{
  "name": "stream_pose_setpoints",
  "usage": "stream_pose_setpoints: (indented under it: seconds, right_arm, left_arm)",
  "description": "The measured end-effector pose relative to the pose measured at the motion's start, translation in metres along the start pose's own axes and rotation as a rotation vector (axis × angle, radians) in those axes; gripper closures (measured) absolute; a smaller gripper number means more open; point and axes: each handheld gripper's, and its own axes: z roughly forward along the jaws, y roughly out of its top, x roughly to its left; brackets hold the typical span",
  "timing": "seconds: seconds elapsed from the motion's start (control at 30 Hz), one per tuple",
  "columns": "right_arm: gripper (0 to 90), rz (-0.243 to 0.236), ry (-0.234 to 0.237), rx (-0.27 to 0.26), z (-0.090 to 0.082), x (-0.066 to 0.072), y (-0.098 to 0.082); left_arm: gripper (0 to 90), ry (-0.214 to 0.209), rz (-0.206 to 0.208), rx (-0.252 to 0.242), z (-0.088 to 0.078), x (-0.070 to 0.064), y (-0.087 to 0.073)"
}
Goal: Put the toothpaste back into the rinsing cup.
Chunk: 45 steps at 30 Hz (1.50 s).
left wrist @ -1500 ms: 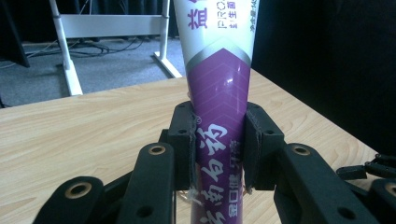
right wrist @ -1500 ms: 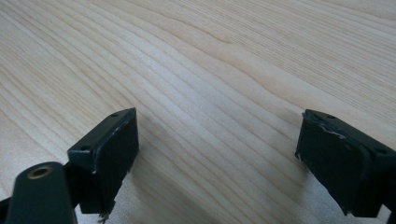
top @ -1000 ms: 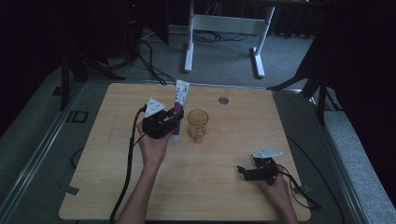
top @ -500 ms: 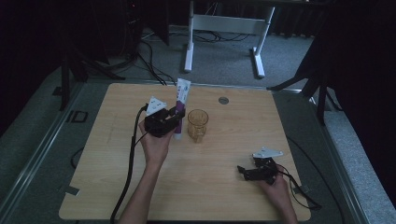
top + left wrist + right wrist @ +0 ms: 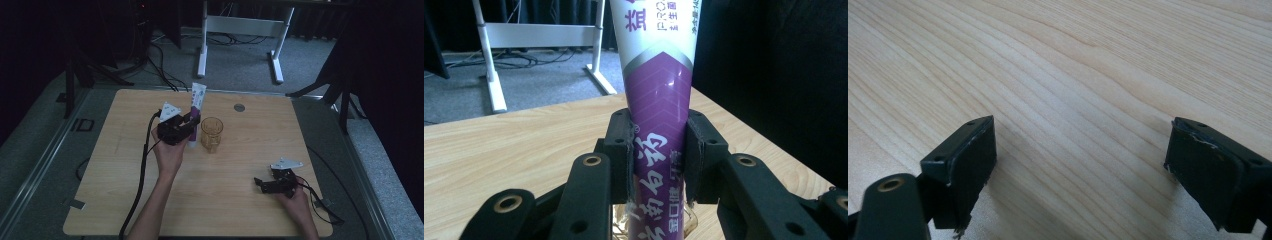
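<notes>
Left tongs [image 5: 191, 121] are clamped on a purple-and-white tube [image 5: 196, 107], pads pressing both its sides in the left gripper view, the tube [image 5: 659, 115] standing upright between them. It hangs just beside an amber glass [image 5: 211, 134] near the middle of the table [image 5: 280, 130]; whether tube and glass touch is hard to tell from above. Over on the near right, the right tongs [image 5: 265, 184] rest low on the wood, spread wide with nothing between them, just pale grain running across the right gripper view. A small round grey disc [image 5: 239, 107] sits at the far side of the table. The room is dim: grey carpet, black drapes all round, a white frame with two legs [image 5: 240, 30] behind the table, cables on the floor.
</notes>
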Motion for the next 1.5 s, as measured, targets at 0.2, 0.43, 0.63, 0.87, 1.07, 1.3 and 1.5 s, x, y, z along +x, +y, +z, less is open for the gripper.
stream_pose_setpoints:
  seconds: [0.2, 0.43, 0.63, 0.87, 1.07, 1.3, 1.5]
  right_arm:
    - [12.6, 0.000, 0.000, 0.001, 0.000, 0.000, 0.000]
    - [12.6, -0.001, 0.000, 0.001, 0.000, 0.000, 0.000]
    - [12.6, 0.000, 0.000, 0.001, 0.000, 0.000, 0.000]
    - [12.6, -0.001, -0.001, 0.002, 0.000, 0.000, 0.000]
    - [12.6, -0.001, -0.001, 0.001, 0.000, 0.000, 0.000]
    - [12.6, 0.000, -0.001, 0.001, 0.000, 0.000, 0.000]
    - [12.6, 0.000, 0.000, 0.002, 0.000, 0.000, 0.000]
  left_arm:
    - [68.4, -0.001, -0.002, -0.009, 0.002, 0.000, 0.003]
    - [68.3, 0.002, -0.007, -0.013, 0.007, 0.002, 0.003]
    - [68.3, 0.002, -0.012, -0.019, 0.011, 0.002, 0.003]
    - [68.3, 0.000, -0.020, -0.020, 0.014, 0.005, 0.003]
    - [68.3, -0.002, -0.025, -0.022, 0.017, 0.006, 0.005]
    - [68.4, -0.002, -0.019, -0.026, 0.020, 0.004, 0.009]
    - [68.3, -0.002, -0.013, -0.044, 0.026, 0.004, 0.011]
